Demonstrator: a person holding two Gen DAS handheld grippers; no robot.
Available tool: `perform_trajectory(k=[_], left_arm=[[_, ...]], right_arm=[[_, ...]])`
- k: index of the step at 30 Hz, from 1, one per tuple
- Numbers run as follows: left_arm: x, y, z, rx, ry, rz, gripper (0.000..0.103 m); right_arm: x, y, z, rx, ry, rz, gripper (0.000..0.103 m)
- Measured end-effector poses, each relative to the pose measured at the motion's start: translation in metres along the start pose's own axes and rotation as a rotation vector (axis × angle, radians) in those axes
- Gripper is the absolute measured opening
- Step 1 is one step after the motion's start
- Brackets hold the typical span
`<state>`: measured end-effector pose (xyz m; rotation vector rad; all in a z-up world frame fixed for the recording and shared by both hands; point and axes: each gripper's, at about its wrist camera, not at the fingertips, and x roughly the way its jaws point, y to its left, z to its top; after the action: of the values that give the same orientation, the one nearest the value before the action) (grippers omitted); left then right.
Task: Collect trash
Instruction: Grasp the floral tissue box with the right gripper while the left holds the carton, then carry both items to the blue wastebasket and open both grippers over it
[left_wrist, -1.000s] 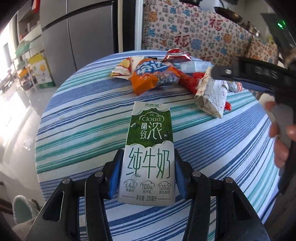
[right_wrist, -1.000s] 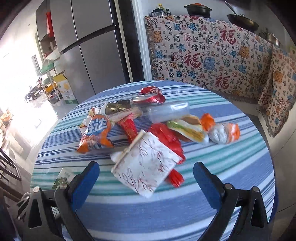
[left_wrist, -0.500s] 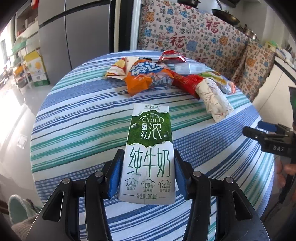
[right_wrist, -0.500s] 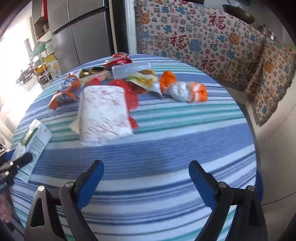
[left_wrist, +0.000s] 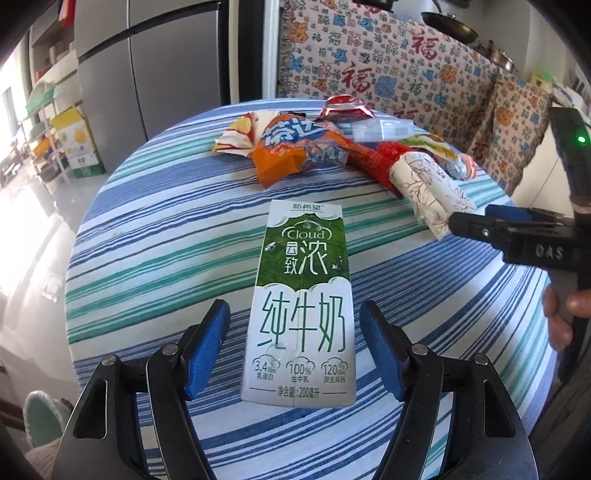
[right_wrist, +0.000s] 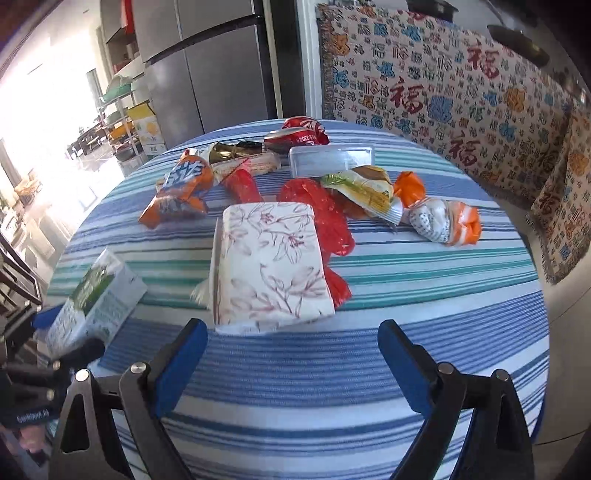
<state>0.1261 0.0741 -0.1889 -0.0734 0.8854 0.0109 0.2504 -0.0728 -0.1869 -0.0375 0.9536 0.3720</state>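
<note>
Left wrist view: the left tongs (left_wrist: 293, 345) stand spread at the bottom of the frame, their blue pads clear of the milk carton (left_wrist: 301, 306) on both sides. The carton lies flat in the lower centre on the striped surface (left_wrist: 166, 236), its printed face up. Further up, across the upper centre, sits a heap of trash: an orange snack bag (left_wrist: 291, 149), a red wrapper (left_wrist: 373, 158) and a floral paper packet (left_wrist: 430, 188) toward the right. At the right edge the right tongs (left_wrist: 476, 221) reach in, their tips near the floral packet.

Right wrist view: the right tongs (right_wrist: 291, 363) are wide open at the bottom, gripping nothing, with the floral paper packet (right_wrist: 269, 275) just above the gap between the pads. The milk carton (right_wrist: 96, 299) lies at the lower left, beside the left tongs (right_wrist: 66, 336). Behind the packet, from left to right across the middle, are the orange snack bag (right_wrist: 177, 192), the red wrapper (right_wrist: 325, 221), a clear plastic box (right_wrist: 330, 158) and an orange-and-white bundle (right_wrist: 447, 219). A patterned cloth (right_wrist: 443, 85) hangs in the upper right.
</note>
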Motion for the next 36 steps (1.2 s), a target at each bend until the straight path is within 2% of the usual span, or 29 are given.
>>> perform_trajectory(k=[3, 6, 9, 11, 12, 13, 17, 18, 19, 21, 24, 27, 31, 36], left_arm=[[-0.002, 0.007, 0.002, -0.028, -0.008, -0.011, 0.074], [-0.004, 0.012, 0.003, -0.049, -0.010, -0.026, 0.074], [-0.003, 0.014, 0.005, -0.065, -0.006, -0.041, 0.074], [-0.003, 0.013, 0.005, -0.062, -0.003, -0.041, 0.074], [-0.003, 0.012, 0.004, -0.059, -0.002, -0.039, 0.074], [-0.002, 0.011, 0.004, -0.055, 0.000, -0.037, 0.074], [0.000, 0.008, 0.001, -0.037, 0.010, -0.023, 0.072], [0.000, 0.007, 0.001, -0.033, 0.013, -0.024, 0.069], [0.001, 0.006, 0.001, -0.030, 0.018, -0.029, 0.067], [0.002, 0.006, 0.001, -0.027, 0.024, -0.042, 0.053], [0.000, 0.007, 0.000, -0.023, 0.011, -0.028, 0.052], [-0.004, 0.008, 0.000, -0.041, -0.009, -0.053, 0.052], [-0.005, 0.003, -0.001, -0.074, -0.012, -0.119, 0.051], [-0.003, -0.018, -0.005, -0.045, 0.004, -0.146, 0.051]], right_arm=[[-0.003, 0.006, 0.008, 0.035, 0.001, 0.150, 0.094], [-0.019, 0.025, 0.008, -0.027, -0.034, 0.184, 0.085], [-0.020, 0.039, 0.005, -0.054, -0.024, 0.159, 0.084], [-0.012, 0.043, 0.003, -0.053, -0.014, 0.149, 0.074], [-0.008, 0.042, 0.003, -0.043, -0.011, 0.147, 0.065], [-0.004, 0.042, 0.002, -0.032, -0.008, 0.150, 0.061], [0.015, 0.039, 0.001, -0.014, 0.009, 0.116, 0.061], [0.018, 0.037, 0.000, -0.003, 0.006, 0.115, 0.061], [0.021, 0.036, 0.000, 0.005, 0.006, 0.108, 0.056], [0.018, 0.034, 0.000, 0.024, -0.003, 0.095, 0.048], [0.001, 0.034, -0.001, 0.013, -0.034, 0.058, 0.047], [-0.022, 0.041, -0.007, -0.068, -0.059, -0.002, 0.047], [-0.040, 0.044, -0.028, -0.139, -0.028, -0.033, 0.047], [-0.053, 0.032, -0.052, -0.120, -0.019, -0.041, 0.047]])
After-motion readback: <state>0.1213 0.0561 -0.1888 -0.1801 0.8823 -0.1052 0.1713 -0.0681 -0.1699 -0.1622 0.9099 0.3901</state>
